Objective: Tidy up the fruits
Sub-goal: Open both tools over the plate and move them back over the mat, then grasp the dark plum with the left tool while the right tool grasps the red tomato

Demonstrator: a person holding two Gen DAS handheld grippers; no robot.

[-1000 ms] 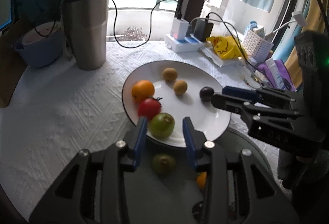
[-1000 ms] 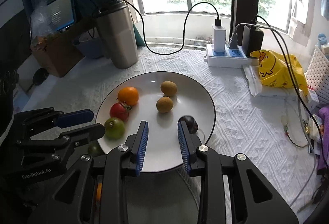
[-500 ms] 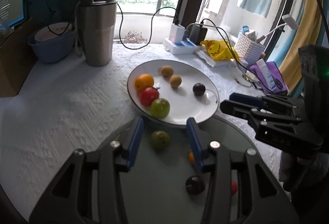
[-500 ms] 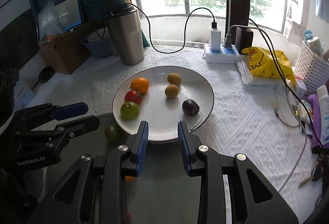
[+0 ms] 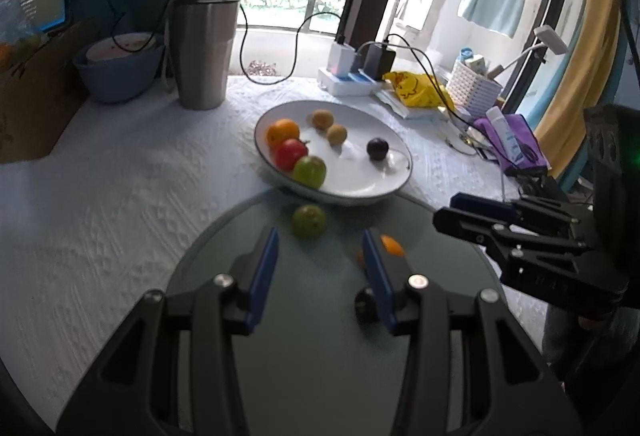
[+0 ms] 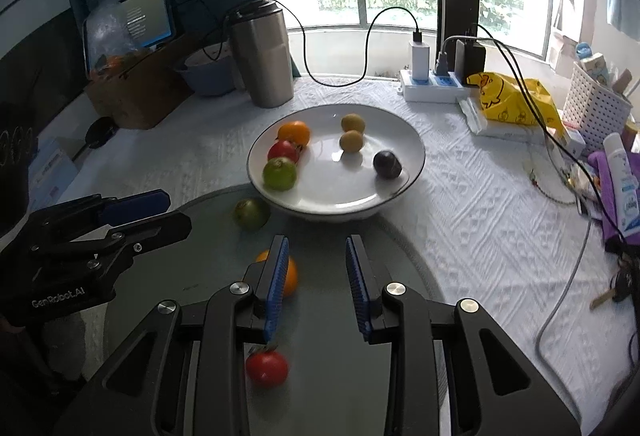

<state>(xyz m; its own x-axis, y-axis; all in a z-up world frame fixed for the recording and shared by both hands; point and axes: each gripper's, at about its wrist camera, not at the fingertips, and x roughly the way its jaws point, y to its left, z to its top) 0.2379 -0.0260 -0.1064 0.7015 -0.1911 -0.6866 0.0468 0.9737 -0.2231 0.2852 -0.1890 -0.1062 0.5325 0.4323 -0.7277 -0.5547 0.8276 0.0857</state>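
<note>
A white plate (image 5: 360,187) (image 6: 404,139) holds an orange (image 5: 283,131), a red tomato (image 5: 291,153), a green fruit (image 5: 310,171), two small brown fruits (image 5: 337,134) and a dark plum (image 5: 377,149). Nearer me, a round grey glass disc (image 5: 312,336) (image 6: 208,248) carries a second green fruit (image 5: 308,222) (image 6: 251,213), a second orange (image 6: 291,276), a second red tomato (image 6: 267,368) and a dark fruit (image 5: 365,306) half hidden by a finger. My left gripper (image 5: 320,248) hovers open over the disc, empty. My right gripper (image 6: 316,248) stands narrowly open beside it, empty.
On the white tablecloth stand a steel tumbler (image 5: 204,47), a blue bowl (image 5: 116,75), a power strip with chargers and cables (image 6: 436,83), a yellow bag (image 6: 512,103) and a white basket (image 6: 596,103). A keyring and grey cable (image 6: 560,316) lie at the right edge.
Both grippers have drawn back from the plate over the glass disc. The left jaws, which flanked the green fruit on the plate, widened slightly and left it there.
</note>
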